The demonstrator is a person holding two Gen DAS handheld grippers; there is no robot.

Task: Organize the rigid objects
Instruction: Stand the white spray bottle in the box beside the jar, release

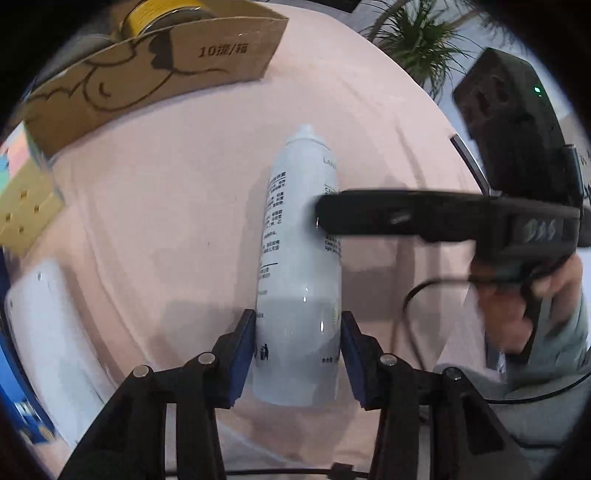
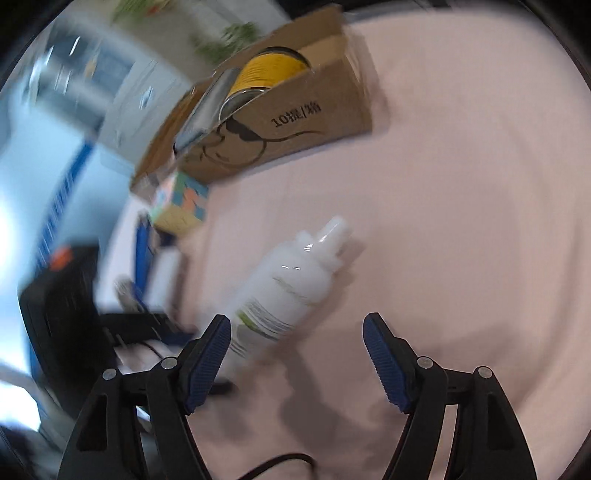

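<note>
A white spray bottle (image 1: pixel 299 280) with printed text lies between my left gripper's (image 1: pixel 297 332) blue pads, which press both its sides above the pink tablecloth. My right gripper (image 2: pixel 296 332) is open and empty; the same bottle (image 2: pixel 284 291) shows just ahead of it, near its left finger. In the left wrist view the right gripper (image 1: pixel 328 218) reaches in from the right, its tip over the bottle's middle. A cardboard box (image 1: pixel 147 74) holding a yellow-lidded jar (image 1: pixel 162 14) stands at the far left; it also shows in the right wrist view (image 2: pixel 295 122).
A colourful patterned box (image 2: pixel 181 206) sits beside the cardboard box near the table's left edge. A white flat object (image 1: pixel 48 332) lies at the left. A potted plant (image 1: pixel 417 37) stands beyond the table. Cables (image 1: pixel 413 314) trail by the near edge.
</note>
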